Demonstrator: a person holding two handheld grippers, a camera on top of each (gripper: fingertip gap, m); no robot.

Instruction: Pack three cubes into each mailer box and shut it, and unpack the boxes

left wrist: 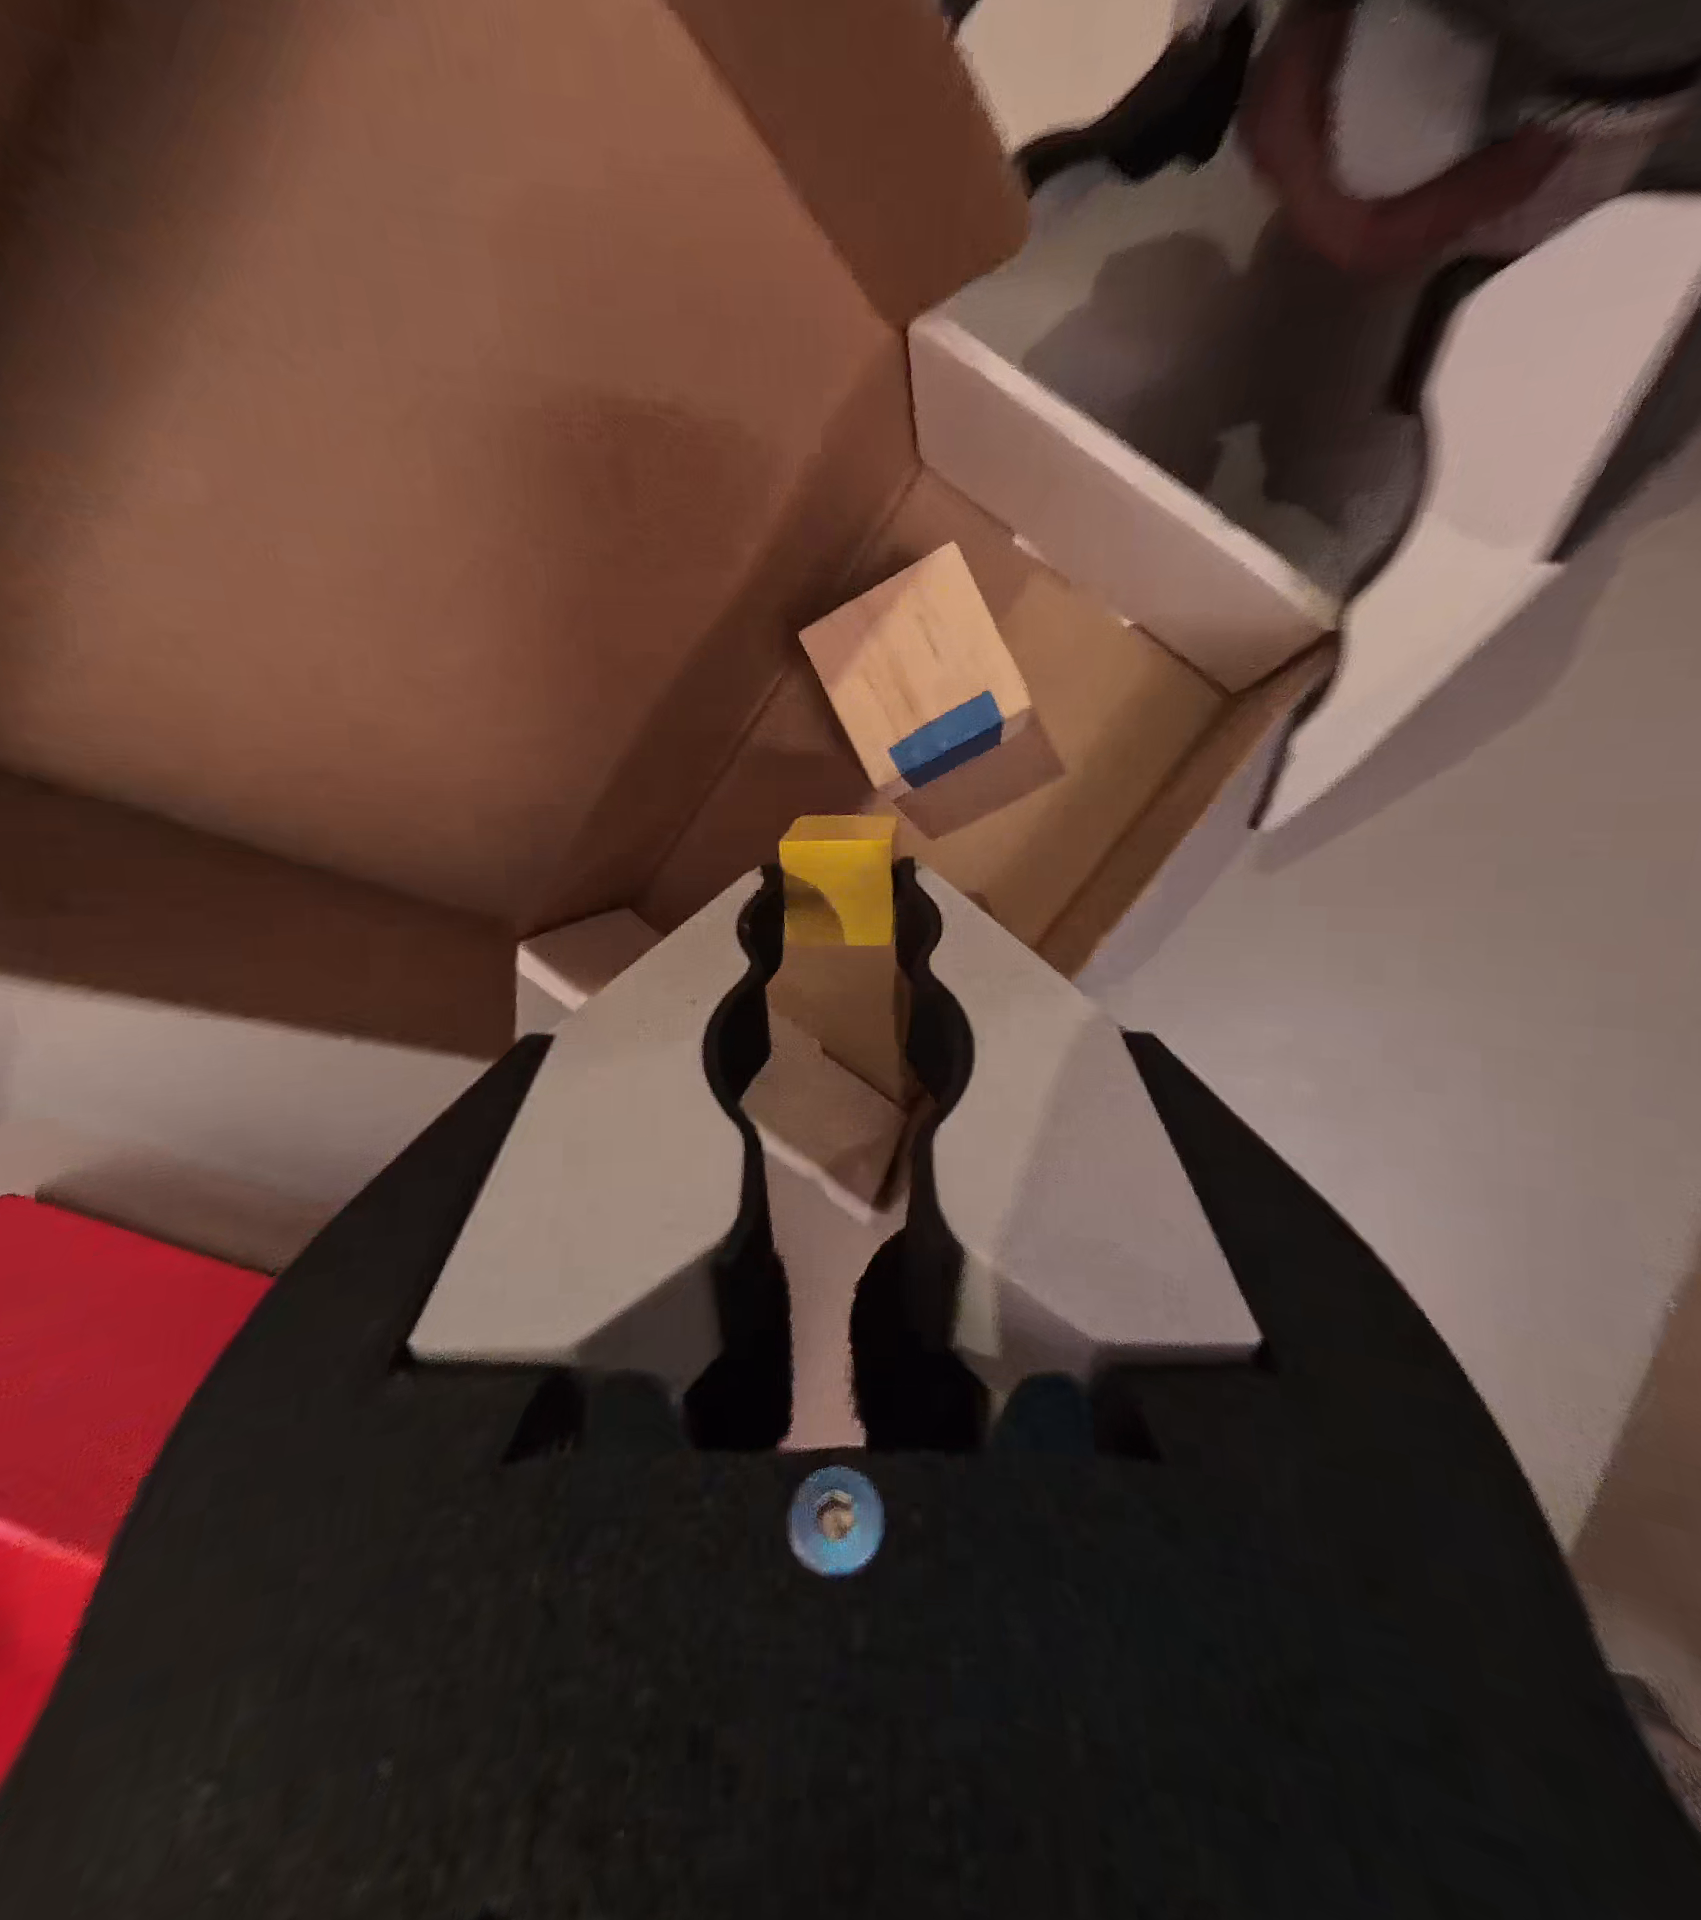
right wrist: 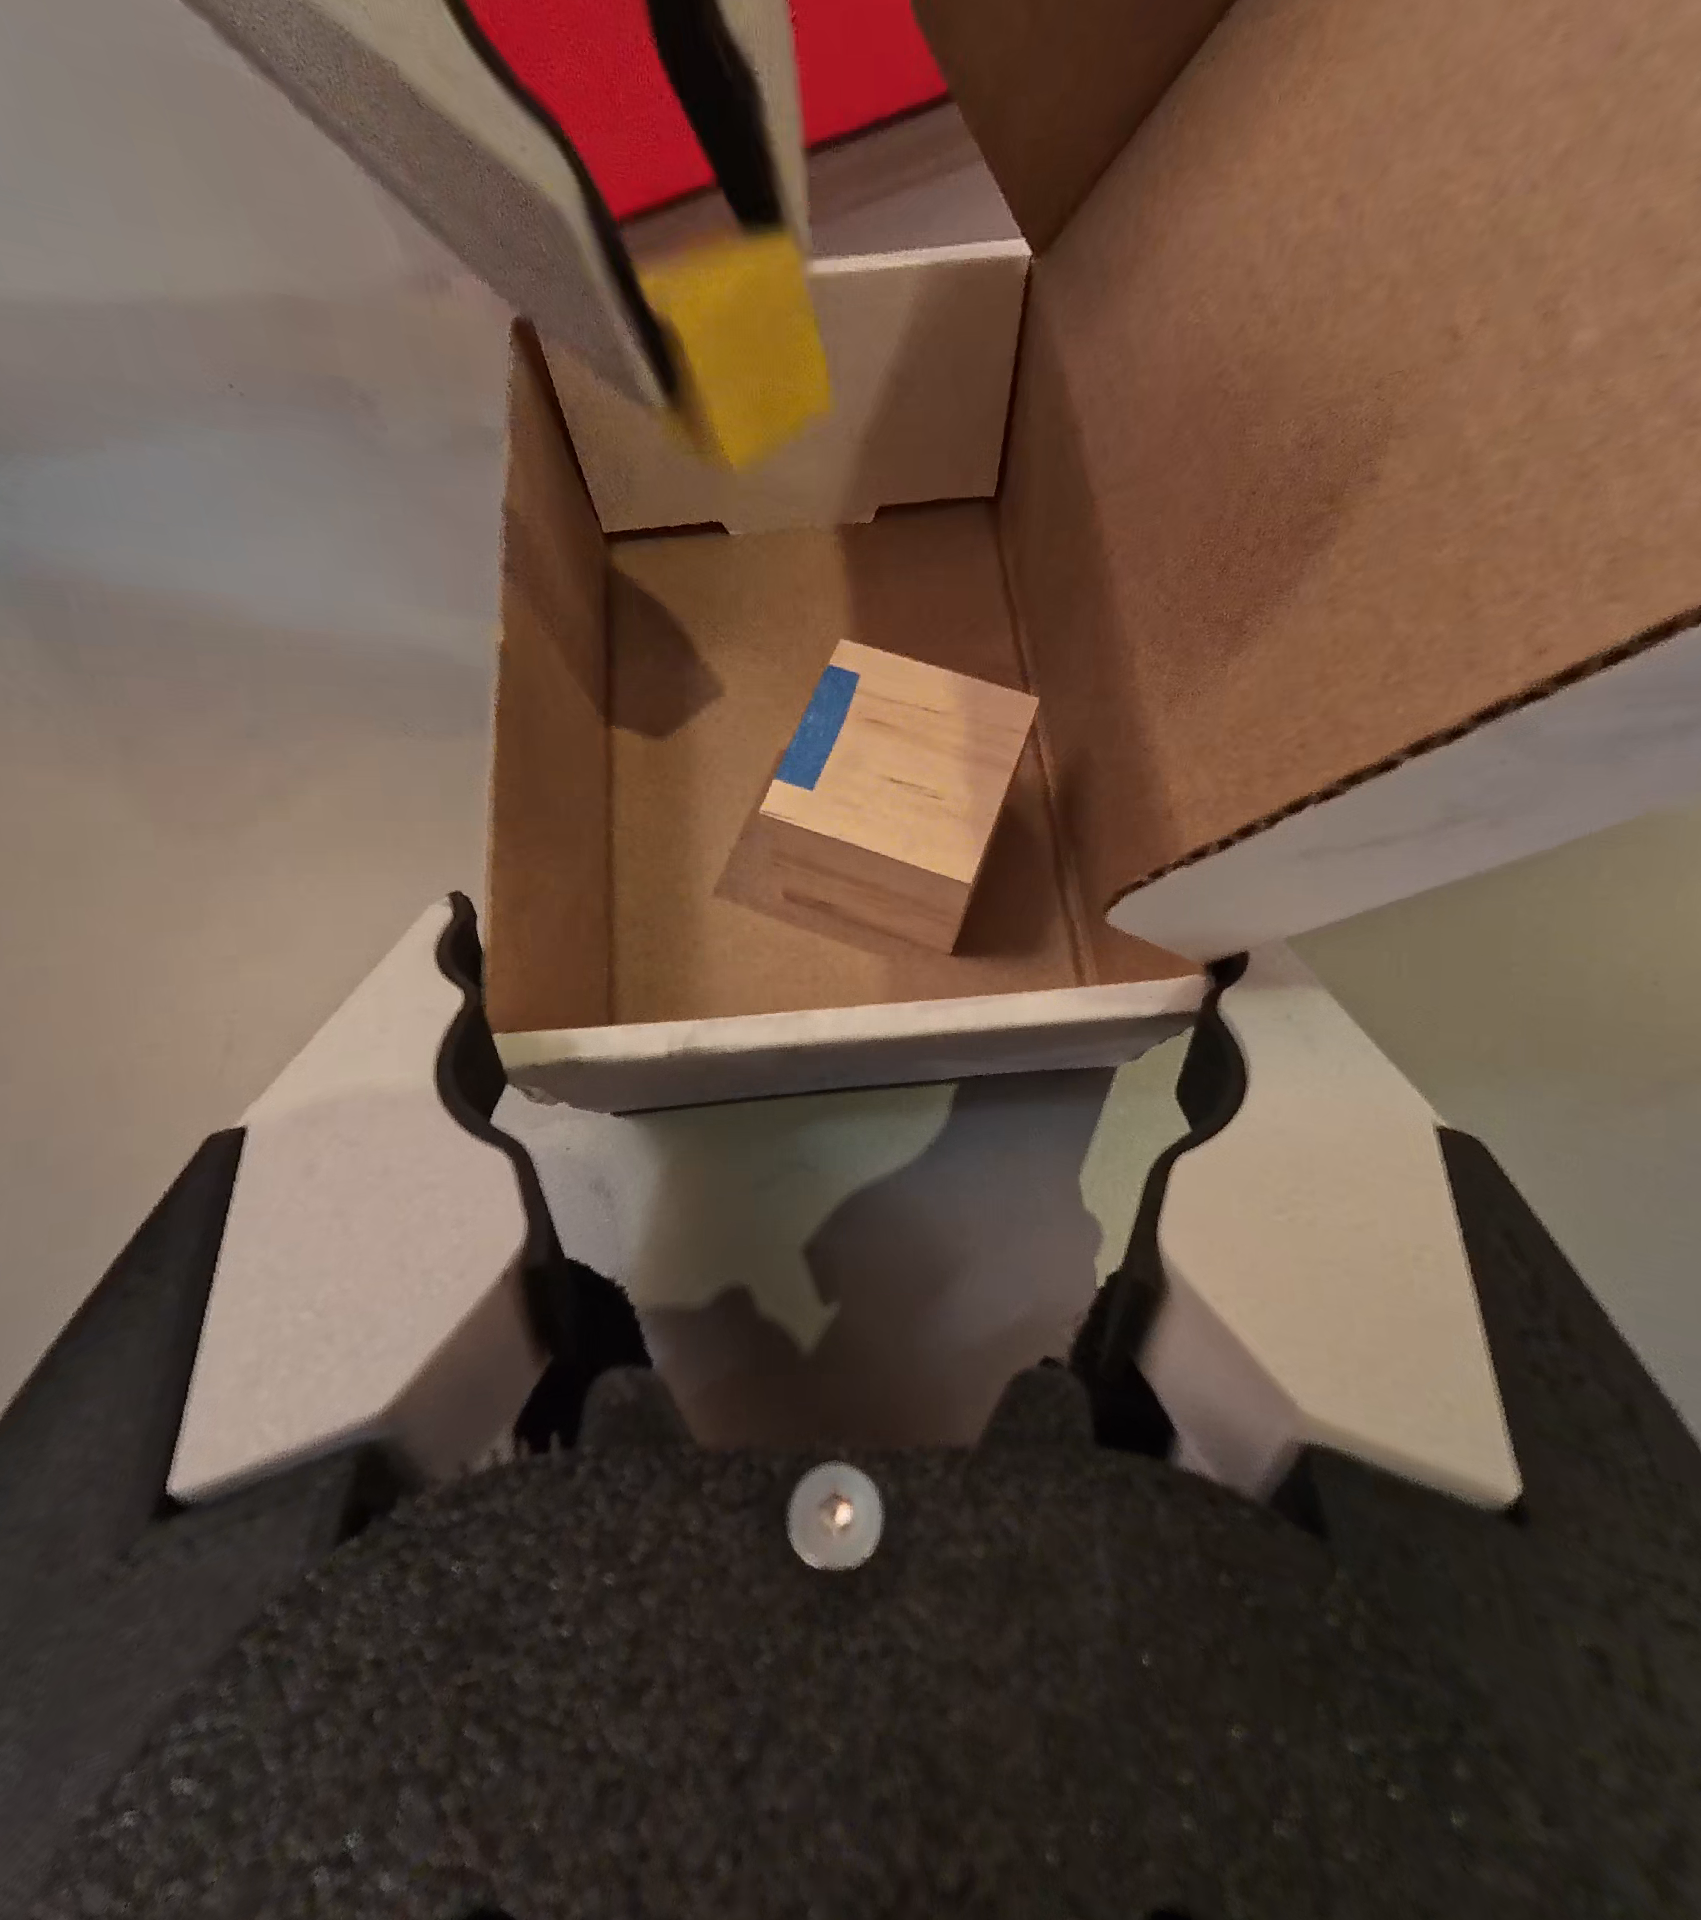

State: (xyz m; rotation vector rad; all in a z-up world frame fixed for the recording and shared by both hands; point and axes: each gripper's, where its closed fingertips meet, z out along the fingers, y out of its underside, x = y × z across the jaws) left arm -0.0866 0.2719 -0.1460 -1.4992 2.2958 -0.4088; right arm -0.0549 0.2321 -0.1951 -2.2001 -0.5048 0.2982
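Note:
An open white mailer box (right wrist: 825, 1049) with a brown inside stands on the table, its lid (right wrist: 1345, 416) raised at the right. One wooden cube with a blue mark (right wrist: 887, 800) lies tilted on the box floor. My left gripper (left wrist: 838, 883) is shut on a yellow cube (left wrist: 841, 862) and holds it above the box's far end; the yellow cube also shows in the right wrist view (right wrist: 752, 353). My right gripper (right wrist: 841, 954) is open, with one finger on each side of the box's near wall. The blue-marked cube (left wrist: 929, 691) also shows in the left wrist view.
A red object (left wrist: 15, 1455) lies on the table beside the box, beyond its far end in the right wrist view (right wrist: 680, 94). The raised lid (left wrist: 306, 468) fills the left of the left wrist view. The table (right wrist: 150, 623) is pale.

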